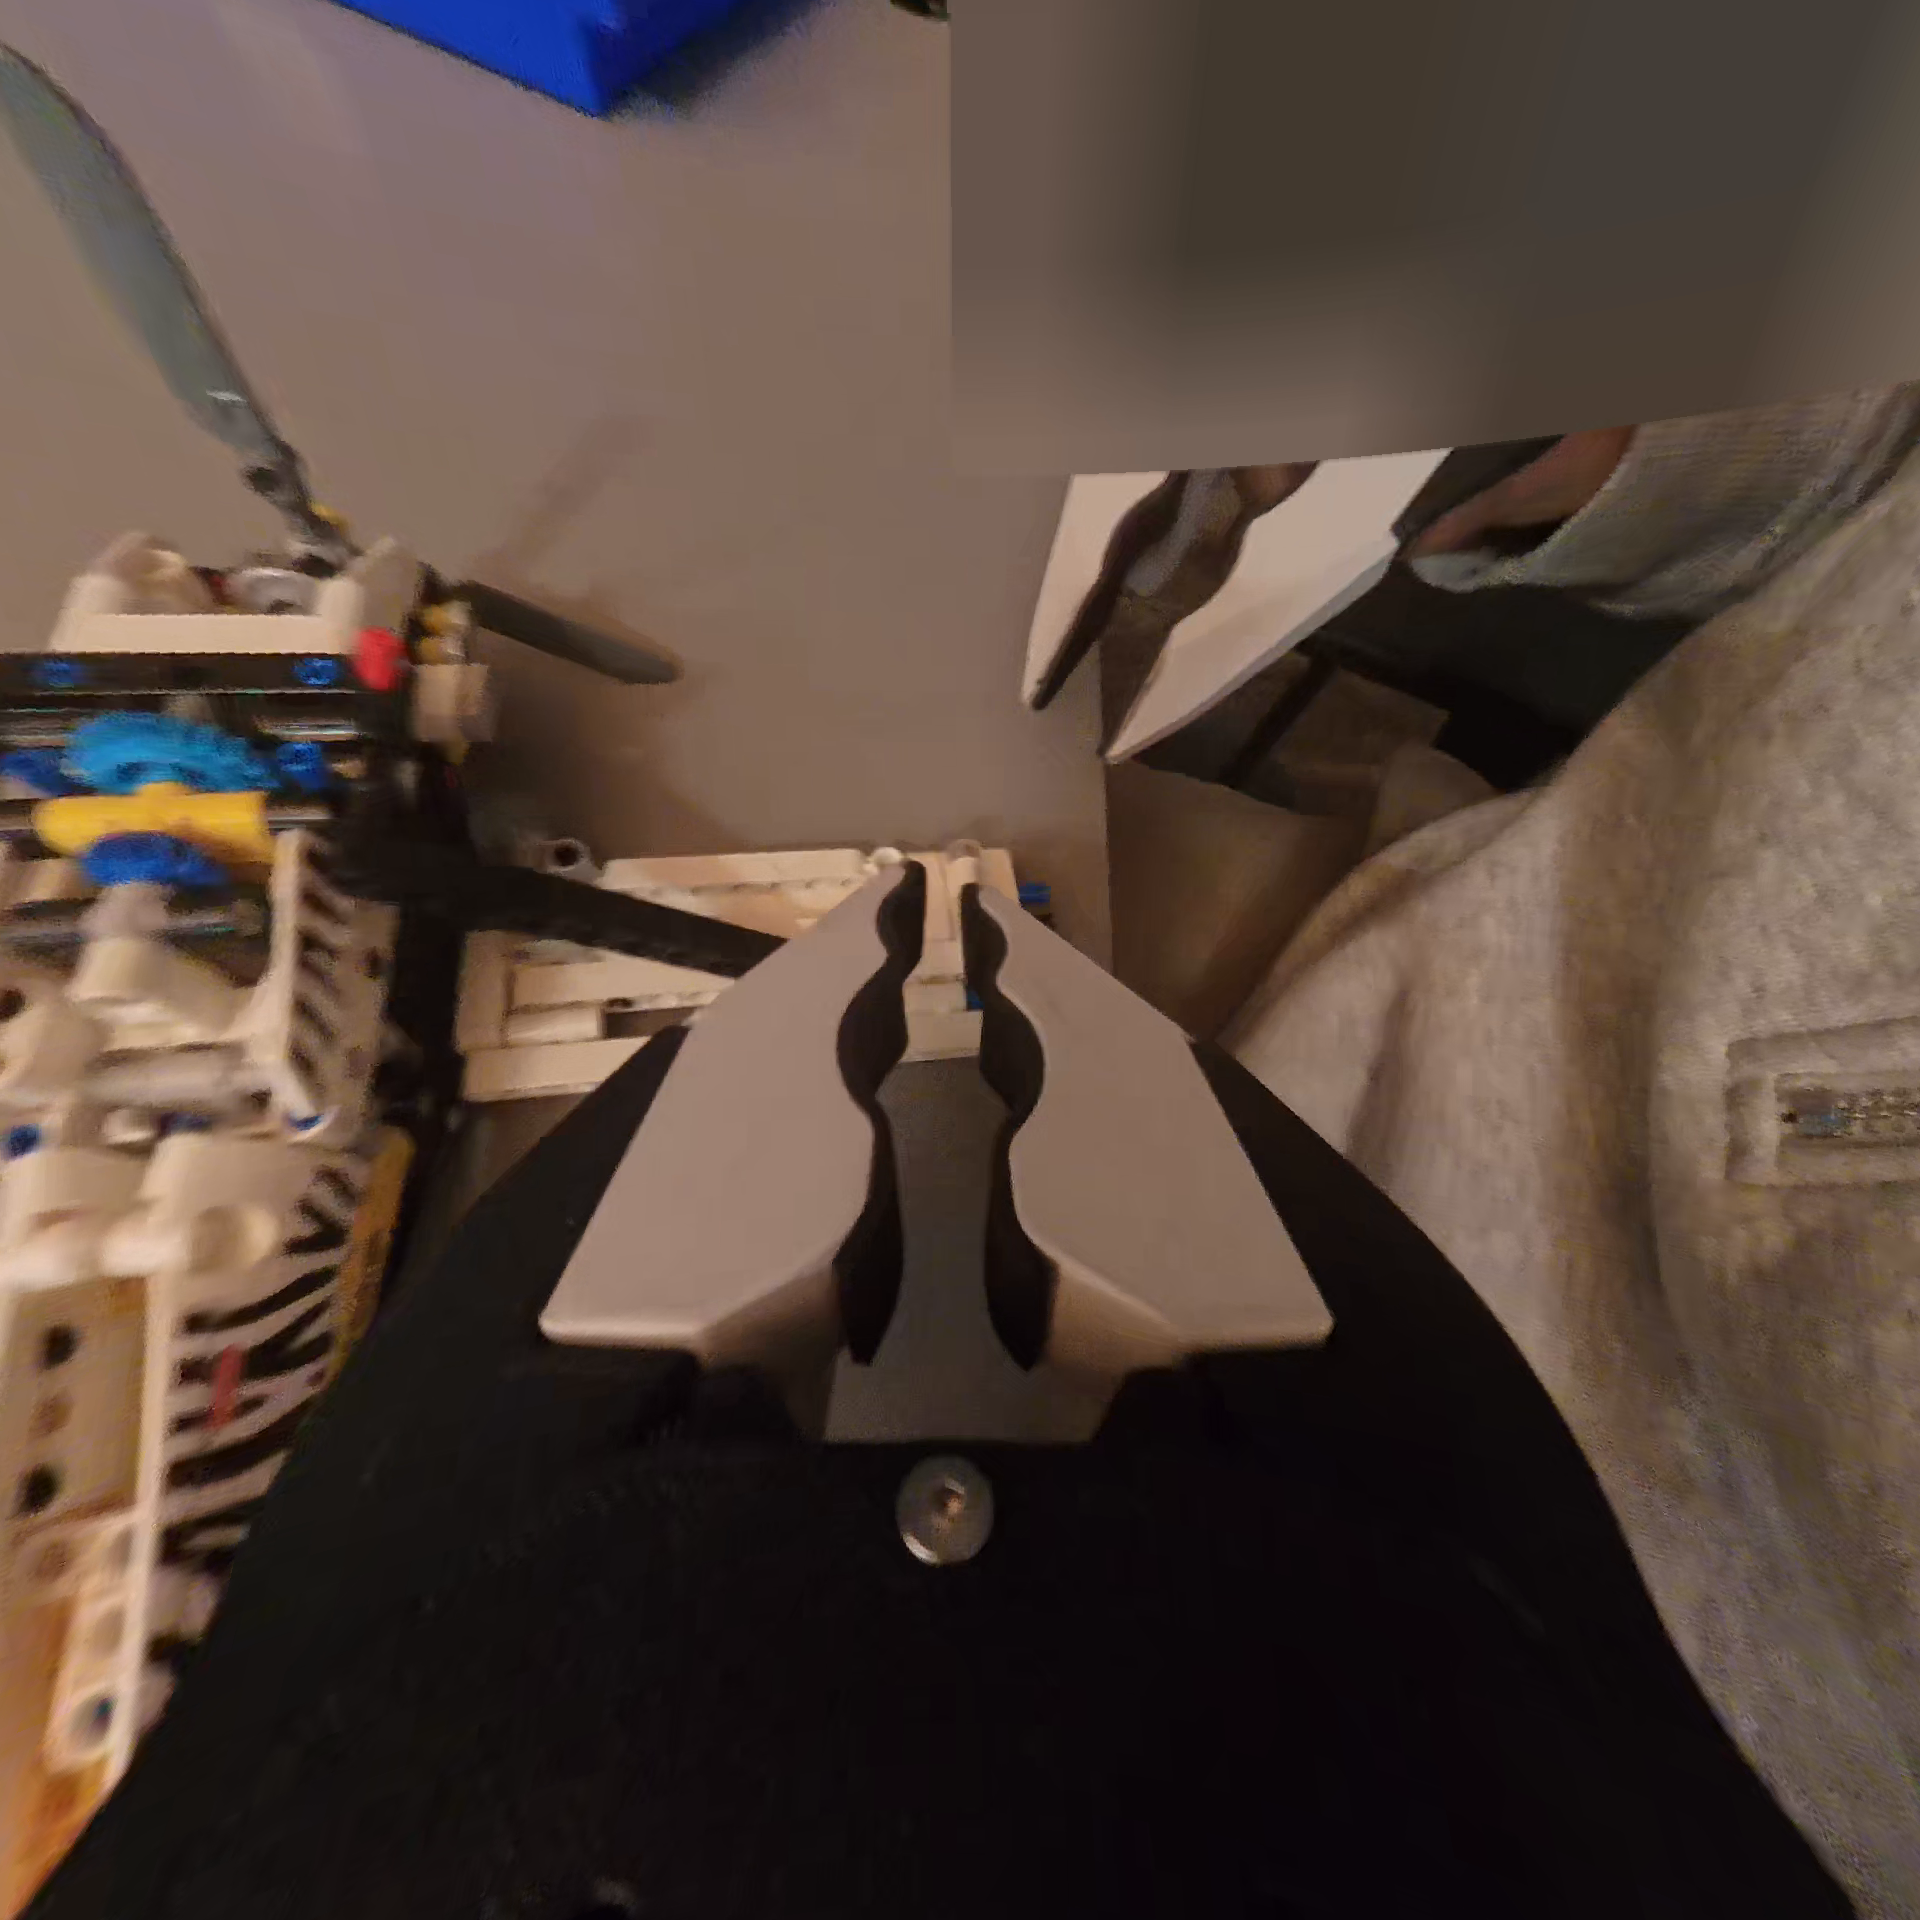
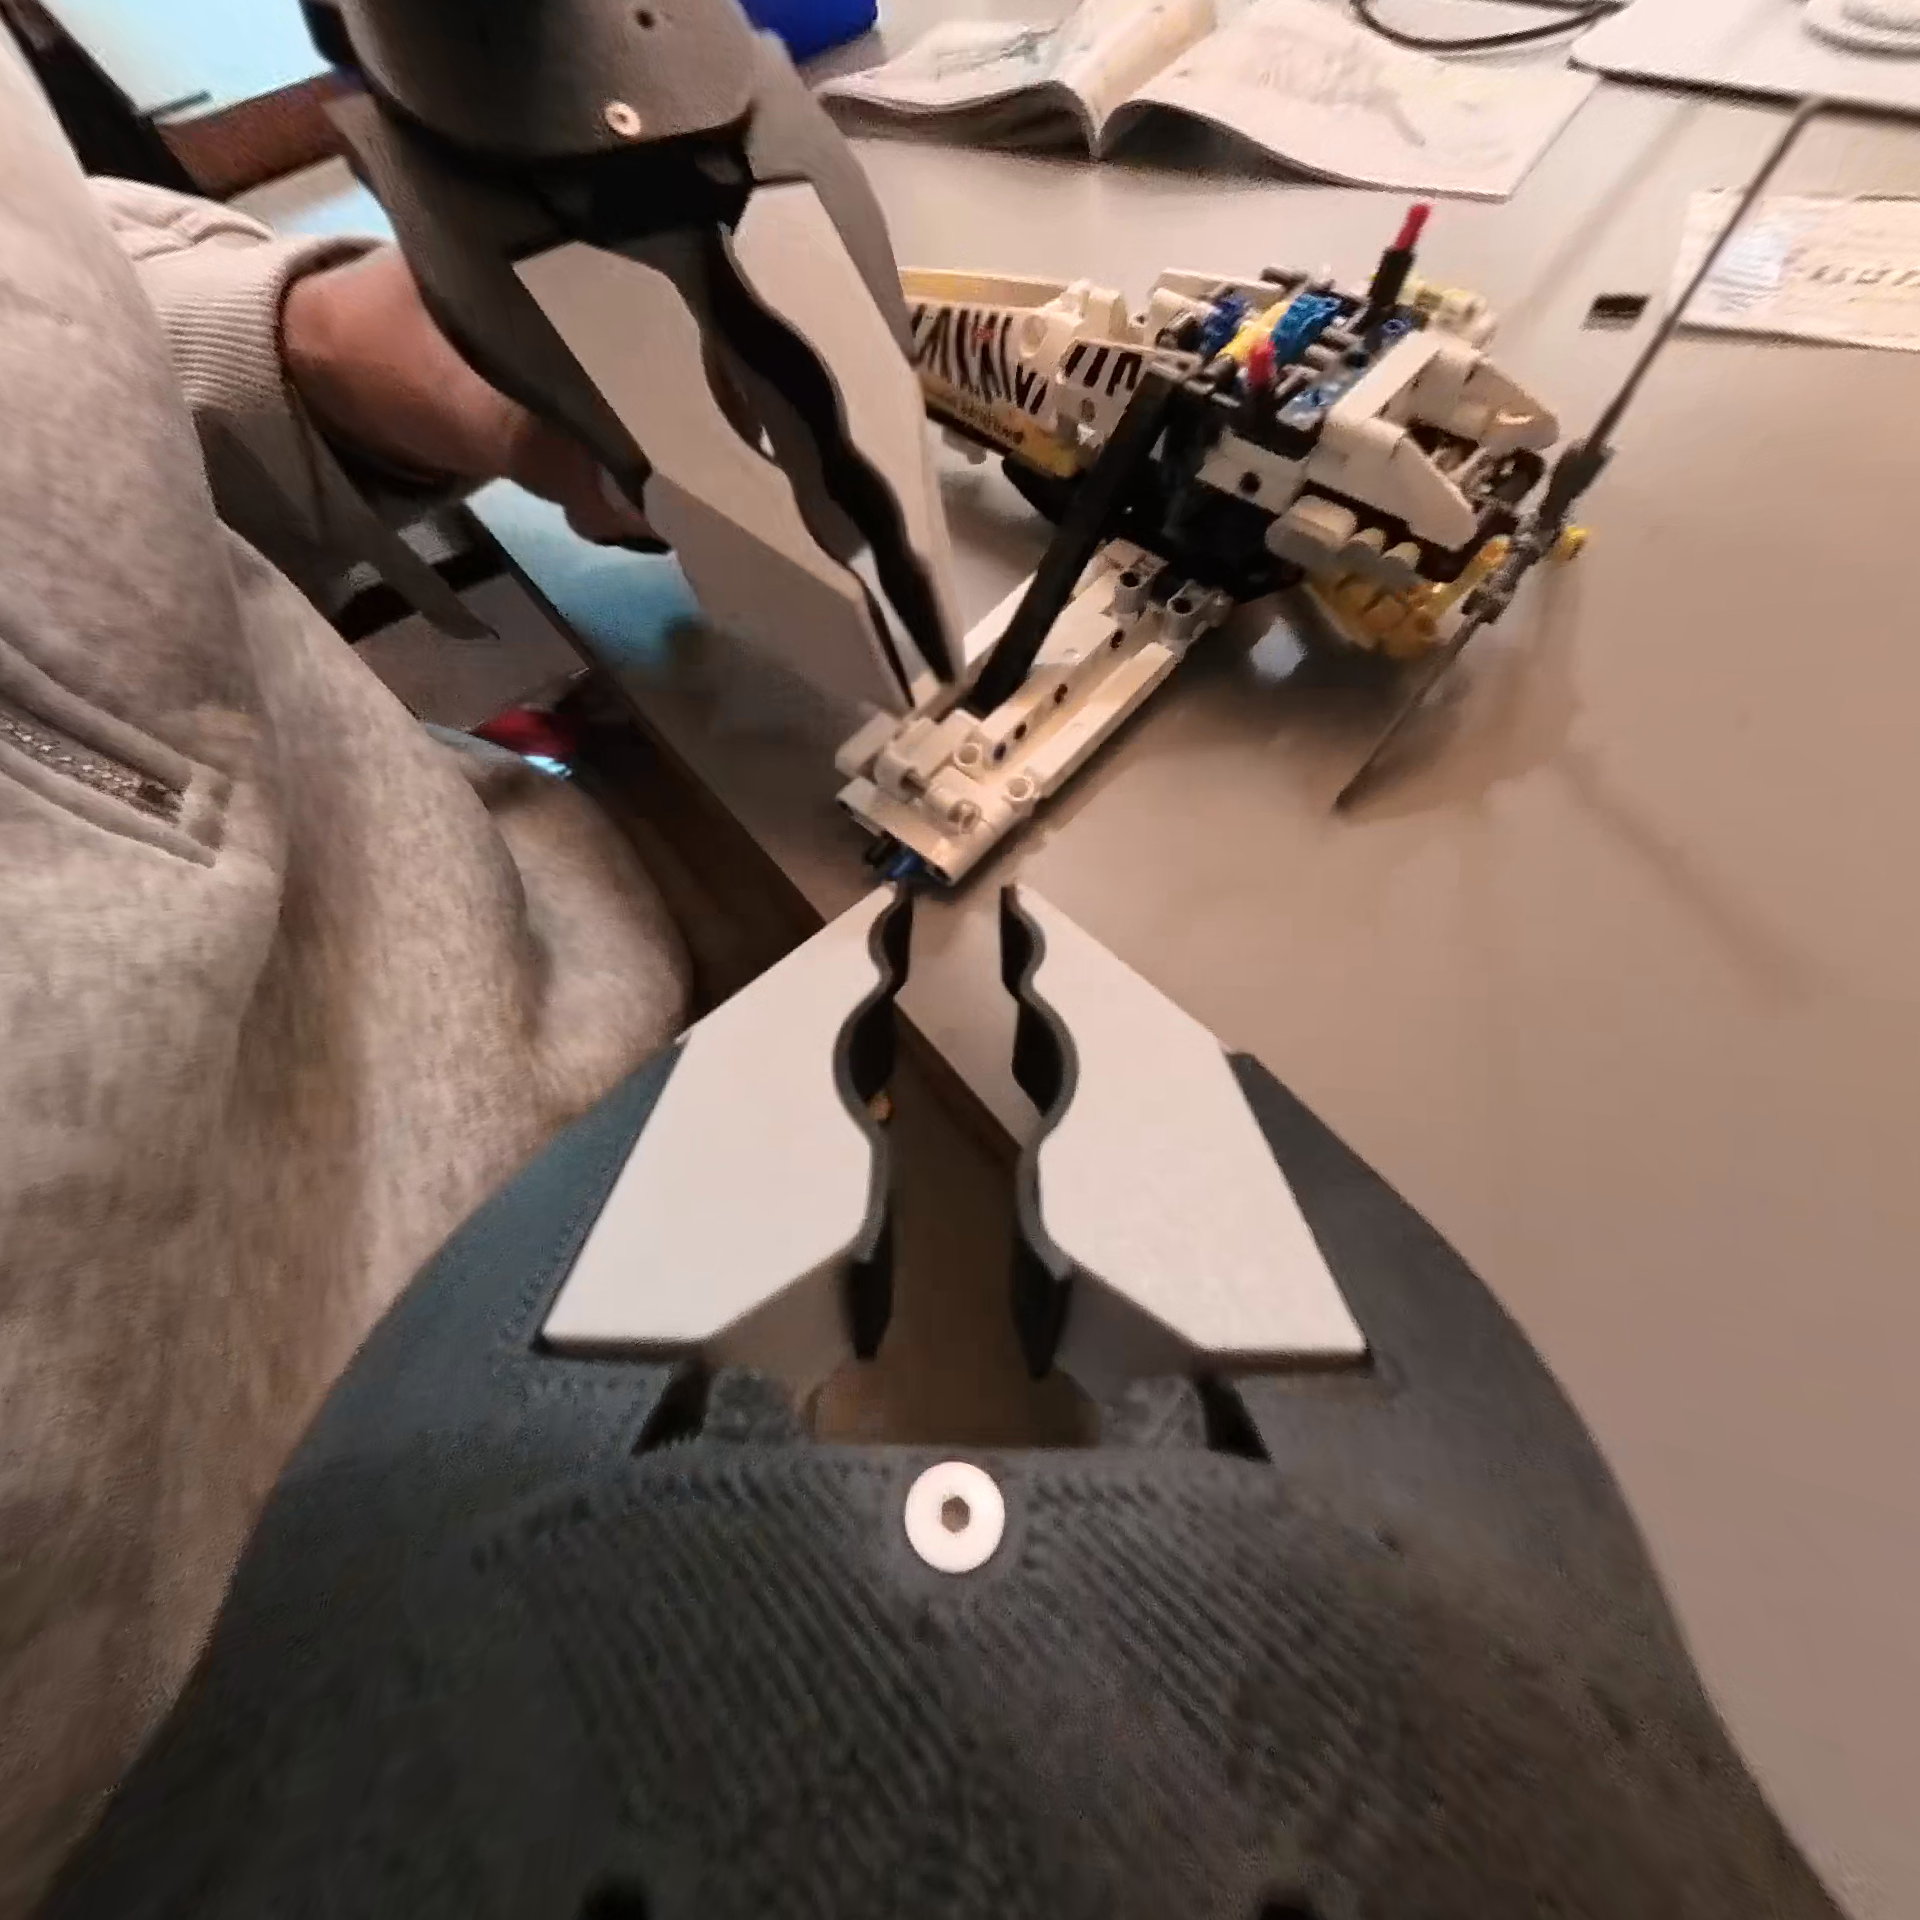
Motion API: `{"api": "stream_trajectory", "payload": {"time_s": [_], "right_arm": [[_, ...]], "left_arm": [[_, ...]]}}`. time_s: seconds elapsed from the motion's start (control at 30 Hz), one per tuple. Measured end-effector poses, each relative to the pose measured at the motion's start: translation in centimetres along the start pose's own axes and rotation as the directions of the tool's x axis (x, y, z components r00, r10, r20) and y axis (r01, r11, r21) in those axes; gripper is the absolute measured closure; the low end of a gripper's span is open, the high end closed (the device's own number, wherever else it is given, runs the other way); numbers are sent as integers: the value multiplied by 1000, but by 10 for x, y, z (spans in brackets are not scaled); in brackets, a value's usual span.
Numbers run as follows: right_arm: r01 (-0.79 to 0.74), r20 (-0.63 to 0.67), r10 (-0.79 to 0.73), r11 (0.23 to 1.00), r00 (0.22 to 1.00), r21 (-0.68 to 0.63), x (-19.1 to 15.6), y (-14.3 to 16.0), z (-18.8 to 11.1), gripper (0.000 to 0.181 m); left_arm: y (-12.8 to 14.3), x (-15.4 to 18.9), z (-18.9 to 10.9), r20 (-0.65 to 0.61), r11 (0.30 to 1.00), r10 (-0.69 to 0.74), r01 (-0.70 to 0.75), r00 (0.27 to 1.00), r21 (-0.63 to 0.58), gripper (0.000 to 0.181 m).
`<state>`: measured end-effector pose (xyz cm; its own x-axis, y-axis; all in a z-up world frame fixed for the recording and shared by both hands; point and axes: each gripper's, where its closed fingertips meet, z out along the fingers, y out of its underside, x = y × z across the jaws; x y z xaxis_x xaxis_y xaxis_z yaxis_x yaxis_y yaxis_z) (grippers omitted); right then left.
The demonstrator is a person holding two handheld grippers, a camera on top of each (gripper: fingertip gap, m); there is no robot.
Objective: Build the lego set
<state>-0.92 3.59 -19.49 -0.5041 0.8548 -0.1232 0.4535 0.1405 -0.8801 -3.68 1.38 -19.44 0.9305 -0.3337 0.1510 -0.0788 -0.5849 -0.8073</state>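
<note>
The lego model (image 2: 1247,416) is a white aircraft with zebra stripes, black beams, blue gears and yellow parts, lying on the beige table (image 2: 1455,935). A white float (image 2: 997,748) on a black strut reaches to the table's near edge. My left gripper (image 2: 930,681) comes down from the upper left, its tips nearly closed on the float's end. In the left wrist view the left gripper (image 1: 938,878) has a white piece between its tips, with the model (image 1: 156,935) at the left. My right gripper (image 2: 956,906) is slightly open and empty, just short of the float's tip; it also shows in the left wrist view (image 1: 1075,727).
A long grey rotor blade (image 2: 1662,312) sticks out from the model. An open instruction booklet (image 2: 1195,94) and a paper sheet (image 2: 1818,270) lie at the back. A blue box (image 1: 582,42) is beyond. A person's grey sweater (image 2: 208,935) and hand (image 2: 416,395) are close by.
</note>
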Motion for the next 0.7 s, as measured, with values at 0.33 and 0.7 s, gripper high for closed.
{"api": "stream_trajectory", "payload": {"time_s": [0.33, 0.7], "right_arm": [[19, 4, -19, 998, 1000, -67, -42, 32, -14, 166], [233, 122, -200, 880, 972, -415, -128, 155, 20, 174]], "left_arm": [[-20, 29, -43, 33, 973, -94, 85, 995, 214, 156], [48, 118, -8, -8, 936, -281, 275, 960, 220, 147]]}}
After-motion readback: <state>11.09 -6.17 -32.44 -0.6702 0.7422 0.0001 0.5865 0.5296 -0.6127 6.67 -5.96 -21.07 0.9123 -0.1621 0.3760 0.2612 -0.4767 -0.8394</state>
